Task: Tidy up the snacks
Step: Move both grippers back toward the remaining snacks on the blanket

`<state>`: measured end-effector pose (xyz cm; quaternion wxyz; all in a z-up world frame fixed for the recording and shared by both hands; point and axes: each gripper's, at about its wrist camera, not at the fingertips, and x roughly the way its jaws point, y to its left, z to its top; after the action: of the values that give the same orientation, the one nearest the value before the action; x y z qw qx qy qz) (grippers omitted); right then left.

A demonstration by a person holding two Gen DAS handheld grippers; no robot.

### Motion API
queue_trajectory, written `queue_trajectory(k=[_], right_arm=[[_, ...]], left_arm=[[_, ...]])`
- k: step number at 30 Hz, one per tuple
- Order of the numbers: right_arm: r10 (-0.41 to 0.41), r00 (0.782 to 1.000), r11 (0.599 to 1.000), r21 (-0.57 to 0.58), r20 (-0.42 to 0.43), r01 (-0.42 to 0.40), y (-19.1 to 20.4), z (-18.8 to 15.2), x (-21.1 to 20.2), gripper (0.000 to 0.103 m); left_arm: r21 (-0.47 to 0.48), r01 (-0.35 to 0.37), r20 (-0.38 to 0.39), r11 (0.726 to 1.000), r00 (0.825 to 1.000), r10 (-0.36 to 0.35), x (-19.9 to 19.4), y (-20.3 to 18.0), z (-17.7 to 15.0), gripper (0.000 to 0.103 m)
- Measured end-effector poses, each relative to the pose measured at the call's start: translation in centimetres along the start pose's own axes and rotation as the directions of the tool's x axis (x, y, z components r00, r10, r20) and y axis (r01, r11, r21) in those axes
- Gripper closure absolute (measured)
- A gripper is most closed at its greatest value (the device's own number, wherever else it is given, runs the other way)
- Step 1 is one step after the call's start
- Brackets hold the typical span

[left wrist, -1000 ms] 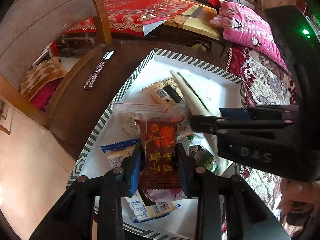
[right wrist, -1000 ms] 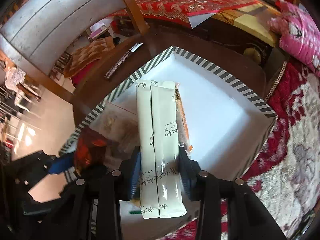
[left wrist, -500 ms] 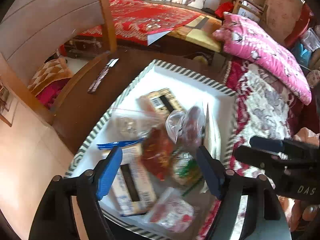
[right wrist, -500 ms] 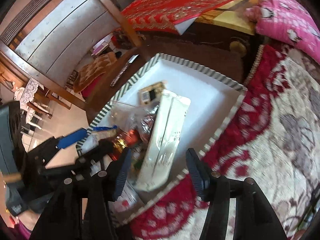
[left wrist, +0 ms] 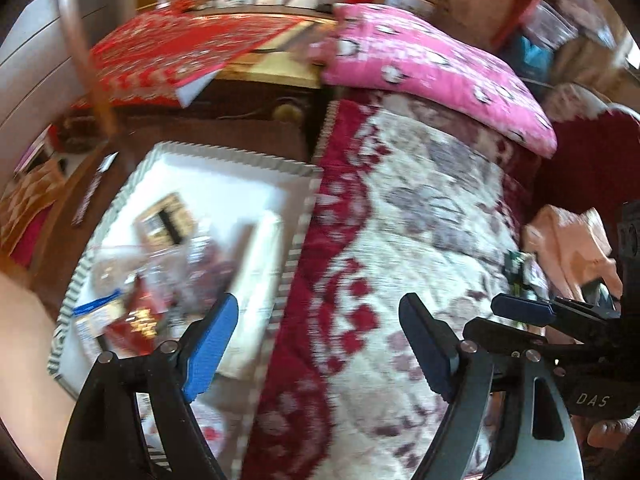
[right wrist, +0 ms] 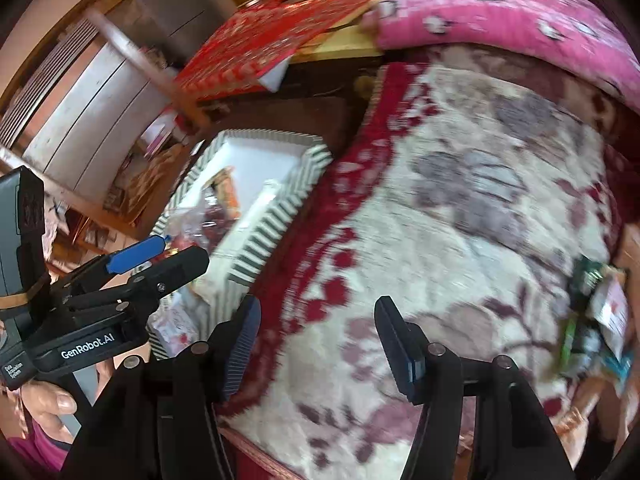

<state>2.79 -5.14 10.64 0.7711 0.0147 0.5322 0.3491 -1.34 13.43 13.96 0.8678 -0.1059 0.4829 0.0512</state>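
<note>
Opening w/ nothing between the jaws, left gripper (left wrist: 320, 340) hangs over the red-and-cream blanket (left wrist: 420, 240), by the right edge of the striped box (left wrist: 298, 236). Right gripper (right wrist: 316, 336) also opening, empty, over the same blanket. Box sits left of both grippers, snacks (left wrist: 136, 316) piled inside: red packet, clear bags, long white sachets (left wrist: 260, 264). More packets (right wrist: 592, 312) lie far right on the blanket, blurred. Beyond: pink pillow (left wrist: 432, 72), red bedspread (left wrist: 180, 52).
</note>
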Motion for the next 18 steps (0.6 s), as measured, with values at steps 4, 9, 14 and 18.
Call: queue_trajectory(k=[4, 9, 14, 18], right_arm=[[-0.027, 0.999, 0.998, 0.058, 0.022, 0.025, -3.2, -1.1, -2.1, 0.039], [-0.067, 0.997, 0.992, 0.111, 0.038, 0.063, -6.7, -2.4, -4.4, 0.037], [-0.107, 0.993, 0.983, 0.154, 0.052, 0.098, -10.0, -3.6, -6.5, 0.037], [-0.148, 0.988, 0.973, 0.184, 0.052, 0.136, -12.6, -4.5, -7.7, 0.035]], left_arm=[[0.047, 0.038, -0.017, 0.998, 0.999, -0.037, 0.8, -3.5, 0.4, 0.021], [0.104, 0.073, -0.042, 0.992, 0.997, -0.069, 1.8, -7.5, 0.4, 0.020], [0.150, 0.093, -0.077, 0.984, 0.994, -0.082, 3.1, -10.6, 0.0, 0.020], [0.170, 0.096, -0.099, 0.981, 0.992, -0.080, 4.1, -12.2, -0.2, 0.020]])
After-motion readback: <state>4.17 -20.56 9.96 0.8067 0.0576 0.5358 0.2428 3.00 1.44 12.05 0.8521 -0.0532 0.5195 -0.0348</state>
